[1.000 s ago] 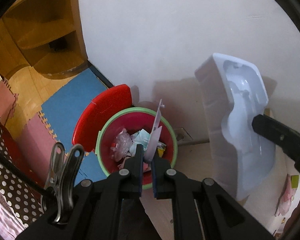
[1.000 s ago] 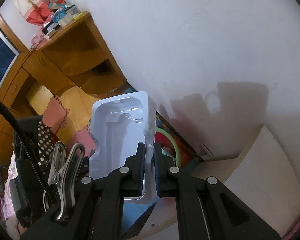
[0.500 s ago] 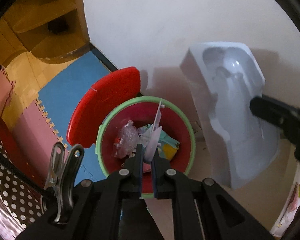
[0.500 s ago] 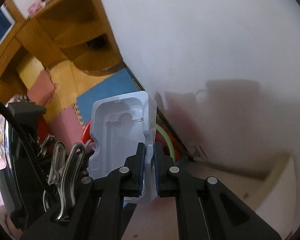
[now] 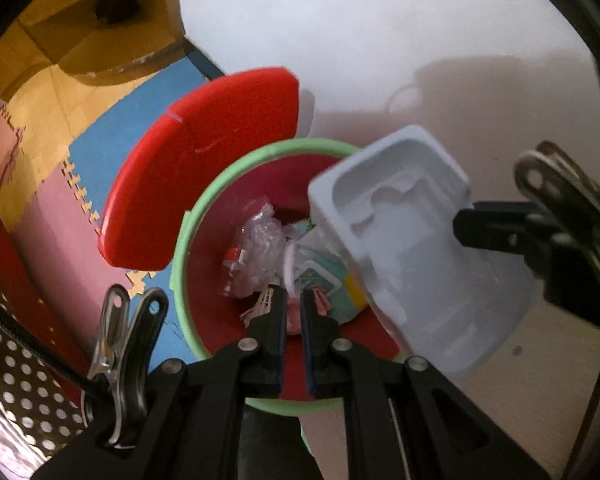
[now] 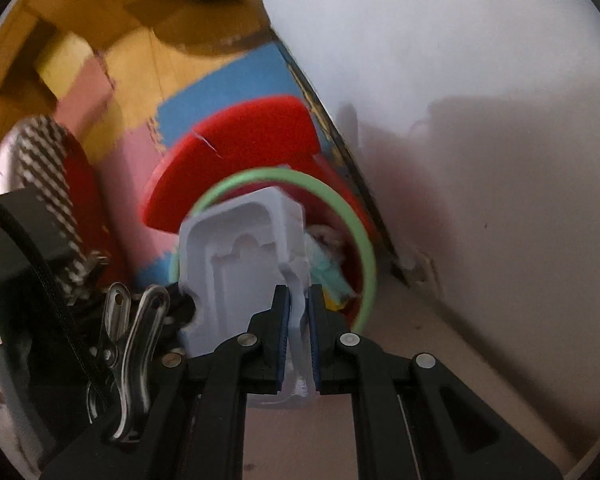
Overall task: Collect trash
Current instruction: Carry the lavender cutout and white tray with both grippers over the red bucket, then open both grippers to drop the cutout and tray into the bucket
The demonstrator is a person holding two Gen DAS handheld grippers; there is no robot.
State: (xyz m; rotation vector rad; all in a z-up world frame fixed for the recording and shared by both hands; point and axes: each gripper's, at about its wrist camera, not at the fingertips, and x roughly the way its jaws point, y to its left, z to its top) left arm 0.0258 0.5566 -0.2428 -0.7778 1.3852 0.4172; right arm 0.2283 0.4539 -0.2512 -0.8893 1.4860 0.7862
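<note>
The right gripper (image 6: 299, 312) is clamping the white moulded plastic tray (image 5: 412, 248) by its edge, tilted over the green-rimmed red trash bin (image 5: 188, 240). The left gripper (image 5: 293, 312) is hanging above the bin's wrappers (image 5: 260, 248), fingers narrowly parted, seemingly gripping nothing. The bin's red lid (image 5: 204, 176) is standing open behind it.
</note>
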